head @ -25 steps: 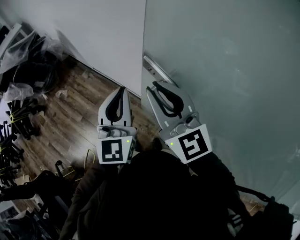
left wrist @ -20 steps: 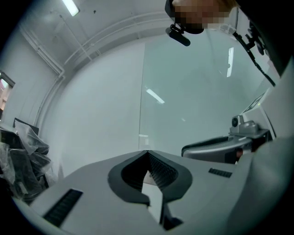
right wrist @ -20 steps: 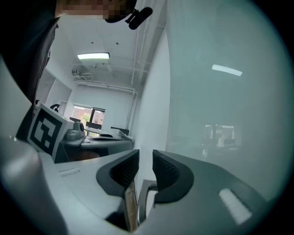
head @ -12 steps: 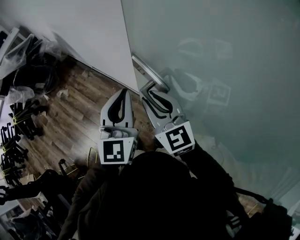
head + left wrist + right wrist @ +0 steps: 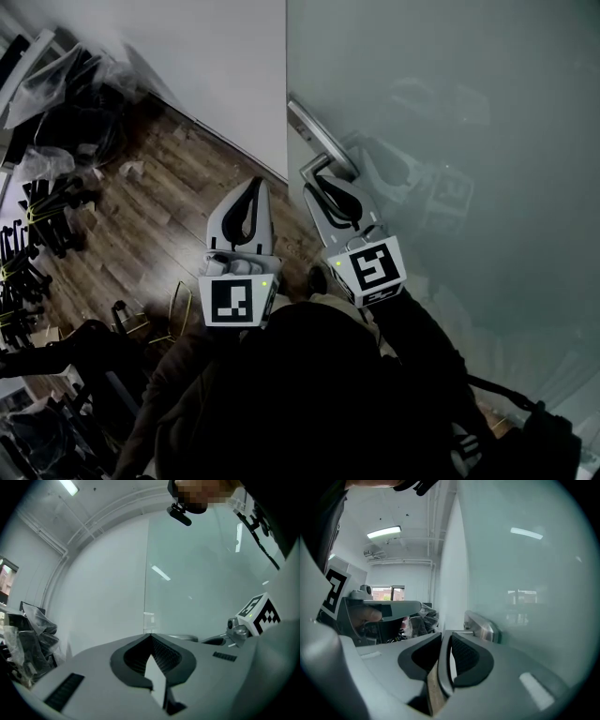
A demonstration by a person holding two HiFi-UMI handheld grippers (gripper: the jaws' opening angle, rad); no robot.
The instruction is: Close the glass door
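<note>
The right gripper [image 5: 322, 176] has reached further out over the last second. Its marker cube shows smaller in the head view, its nose now lies against the hooked end of the handle [image 5: 319, 139], and its reflection has appeared in the glass door [image 5: 450, 112], where none showed a second ago. The door's free edge leaned left half a second ago and now stands straight against the white wall [image 5: 206, 56]. Because the head camera moves as well, I cannot tell how much of that shift is the door swinging. In the right gripper view the jaws of the right gripper [image 5: 446, 637] are pressed together with nothing between them, and the handle [image 5: 480, 626] sits just past the tips on the door side. The gripper is therefore pushing or nudging the handle, not clamping it. The left gripper [image 5: 253, 186] has barely moved. It hangs over the wooden floor [image 5: 141, 216], just beside the right one and clear of the door, and its own view shows the jaws of the left gripper [image 5: 151, 637] closed and empty. I judge the closing push to be under way. The door fills the right of the view, close in front of the person, but no frame shows the latch side, so I cannot tell whether it is shut yet.
</note>
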